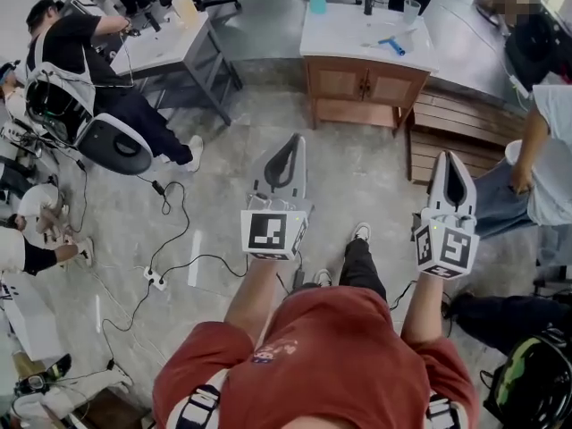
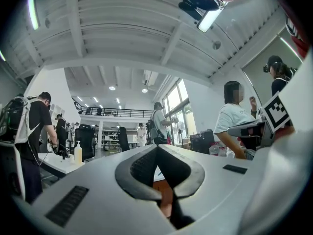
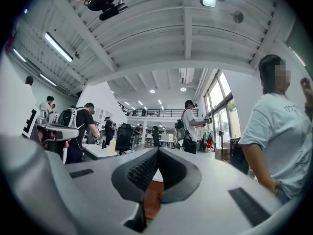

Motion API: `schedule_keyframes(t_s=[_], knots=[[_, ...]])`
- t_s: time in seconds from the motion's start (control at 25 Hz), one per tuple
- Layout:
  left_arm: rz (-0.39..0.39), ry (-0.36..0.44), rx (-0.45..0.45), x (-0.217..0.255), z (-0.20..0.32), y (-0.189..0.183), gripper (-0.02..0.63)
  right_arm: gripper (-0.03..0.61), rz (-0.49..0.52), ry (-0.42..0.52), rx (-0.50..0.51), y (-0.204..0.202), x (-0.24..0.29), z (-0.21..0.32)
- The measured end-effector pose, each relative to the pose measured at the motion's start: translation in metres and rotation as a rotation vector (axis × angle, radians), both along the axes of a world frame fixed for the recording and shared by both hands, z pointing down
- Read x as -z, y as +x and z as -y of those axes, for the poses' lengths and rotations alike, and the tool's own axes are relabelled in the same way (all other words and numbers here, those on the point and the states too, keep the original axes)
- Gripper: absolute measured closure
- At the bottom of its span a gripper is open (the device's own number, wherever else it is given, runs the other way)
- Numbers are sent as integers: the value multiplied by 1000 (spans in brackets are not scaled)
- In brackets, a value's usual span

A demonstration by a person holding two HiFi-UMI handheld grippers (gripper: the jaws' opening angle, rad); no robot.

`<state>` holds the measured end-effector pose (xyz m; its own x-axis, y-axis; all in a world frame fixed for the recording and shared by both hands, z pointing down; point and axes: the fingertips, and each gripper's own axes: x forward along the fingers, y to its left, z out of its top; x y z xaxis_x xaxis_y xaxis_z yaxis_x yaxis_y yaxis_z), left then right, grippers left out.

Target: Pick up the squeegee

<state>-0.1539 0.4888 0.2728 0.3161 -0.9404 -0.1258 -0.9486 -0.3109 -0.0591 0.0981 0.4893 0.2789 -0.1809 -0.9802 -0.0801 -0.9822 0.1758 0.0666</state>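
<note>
Head view: left tool (image 1: 298, 139) and right tool (image 1: 448, 156) clenched, empty; likely squeegee (image 1: 391, 46) lies well ahead on table (image 1: 340, 34); open one before reaching.

The floor (image 1: 357, 177) ahead is bare all the way to the wooden cabinet (image 1: 362, 88). Its white worktop (image 1: 344, 34) has open room in the middle. A blue bottle (image 1: 317, 0) and a cup (image 1: 410, 9) stand at the back. A person (image 1: 547, 141) stands close on the right. Cables (image 1: 170, 239) lie on the left.
</note>
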Motion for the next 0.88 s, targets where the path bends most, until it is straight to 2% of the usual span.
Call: schedule_keyframes(t_s=[0.2,0.6,0.88], knots=[[15,-1,2,2,41,12,595,571,8,3,-1,12,1,42],[26,-13,3,4,151,68,596,571,14,-10,-15,70,-1,148],[36,-18,-5,10,219,124,595,571,36,-21,-10,118,-2,214]])
